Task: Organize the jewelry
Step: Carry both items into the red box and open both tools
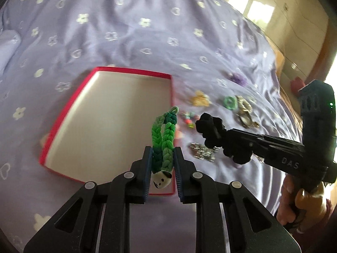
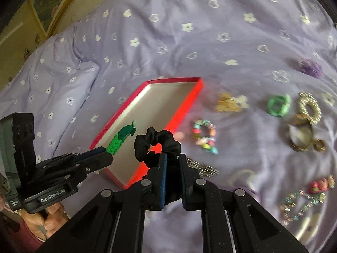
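My left gripper (image 1: 162, 155) is shut on a green braided bracelet (image 1: 165, 135) with a white charm, held above the near right corner of the red box (image 1: 130, 70), whose pale floor is bare. My right gripper (image 2: 173, 160) is shut on a black scrunchie (image 2: 155, 141), held just right of the box's right wall (image 2: 189, 103). In the right wrist view the left gripper (image 2: 105, 152) comes in from the left with the green bracelet (image 2: 121, 140) over the box. In the left wrist view the right gripper (image 1: 223, 141) carries the scrunchie (image 1: 207, 126) beside the box.
The box lies on a lilac flowered bedspread (image 2: 168, 31). To its right lie a colourful bead bracelet (image 2: 204, 137), a silver chain (image 2: 203, 169), a gold piece (image 2: 227, 103), a green ring band (image 2: 278, 105), a pearl bracelet (image 2: 309, 107) and a purple scrunchie (image 2: 311, 67).
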`<state>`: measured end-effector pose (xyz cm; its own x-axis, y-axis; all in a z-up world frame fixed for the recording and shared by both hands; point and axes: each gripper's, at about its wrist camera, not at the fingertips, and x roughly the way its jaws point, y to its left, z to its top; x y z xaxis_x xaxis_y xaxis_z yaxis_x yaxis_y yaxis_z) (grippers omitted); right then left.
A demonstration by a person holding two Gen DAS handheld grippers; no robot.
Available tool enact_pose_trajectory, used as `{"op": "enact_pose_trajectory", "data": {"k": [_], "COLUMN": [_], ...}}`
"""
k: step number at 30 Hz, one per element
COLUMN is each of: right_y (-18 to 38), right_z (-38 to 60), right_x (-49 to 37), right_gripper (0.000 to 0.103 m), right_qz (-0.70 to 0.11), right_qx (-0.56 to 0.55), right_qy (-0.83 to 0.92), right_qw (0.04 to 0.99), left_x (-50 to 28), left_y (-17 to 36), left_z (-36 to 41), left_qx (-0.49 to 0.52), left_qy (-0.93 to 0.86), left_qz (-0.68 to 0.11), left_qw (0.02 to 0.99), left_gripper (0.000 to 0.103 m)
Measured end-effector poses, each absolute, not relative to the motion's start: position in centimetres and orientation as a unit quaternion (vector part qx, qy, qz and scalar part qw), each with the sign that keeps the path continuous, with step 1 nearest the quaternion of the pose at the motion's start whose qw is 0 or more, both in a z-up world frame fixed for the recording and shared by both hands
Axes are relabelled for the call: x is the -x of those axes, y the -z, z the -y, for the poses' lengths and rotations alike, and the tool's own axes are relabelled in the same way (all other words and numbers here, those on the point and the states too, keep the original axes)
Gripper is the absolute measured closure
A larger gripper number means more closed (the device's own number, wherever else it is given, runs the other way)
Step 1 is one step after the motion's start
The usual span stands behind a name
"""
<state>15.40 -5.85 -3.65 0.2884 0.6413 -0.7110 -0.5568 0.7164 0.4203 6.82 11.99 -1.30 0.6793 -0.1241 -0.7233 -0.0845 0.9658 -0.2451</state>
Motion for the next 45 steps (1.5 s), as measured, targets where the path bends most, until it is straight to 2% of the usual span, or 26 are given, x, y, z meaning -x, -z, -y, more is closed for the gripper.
{"op": "enact_pose_trajectory", "data": {"k": [7, 13, 28, 35, 37, 42, 45], "right_y": [3.6, 5.2, 9.2, 9.3, 9.2, 8.3, 7.2], "right_z": [0.7, -3.2, -8.0, -8.1, -7.8, -6.6, -5.1], "right_x": [-15.6, -15.5, -16.3, -16.5, -16.6, -16.6, -16.5], "right_gripper": [0.093, 0.093, 0.092, 0.084, 0.083, 0.079, 0.076], "right_qz": [-0.469, -0.486, -0.529, -0.532, -0.53, -0.522, -0.513], "right_qx": [-0.032, -0.011, 0.07, 0.067, 0.061, 0.035, 0.015], "right_qy": [-0.4, -0.415, -0.416, -0.416, -0.418, -0.417, -0.415], "right_qw": [0.787, 0.769, 0.737, 0.735, 0.735, 0.743, 0.751], "left_x": [-6.8, -7.4, -9.3, -9.7, -9.6, -9.2, -8.7], "left_y": [1.8, 3.7, 7.2, 7.8, 7.8, 6.8, 6.0], "left_z": [-16.1, -18.9, -21.1, -20.6, -20.7, -20.7, -20.4], "left_qx": [0.143, 0.147, 0.137, 0.122, 0.121, 0.124, 0.121], "left_qy": [-0.024, -0.05, -0.072, -0.079, -0.083, -0.094, -0.098], "left_qz": [-0.399, -0.427, -0.477, -0.491, -0.494, -0.484, -0.475], "left_qw": [0.905, 0.891, 0.865, 0.859, 0.857, 0.861, 0.866], "left_gripper": [0.085, 0.085, 0.084, 0.08, 0.076, 0.055, 0.051]}}
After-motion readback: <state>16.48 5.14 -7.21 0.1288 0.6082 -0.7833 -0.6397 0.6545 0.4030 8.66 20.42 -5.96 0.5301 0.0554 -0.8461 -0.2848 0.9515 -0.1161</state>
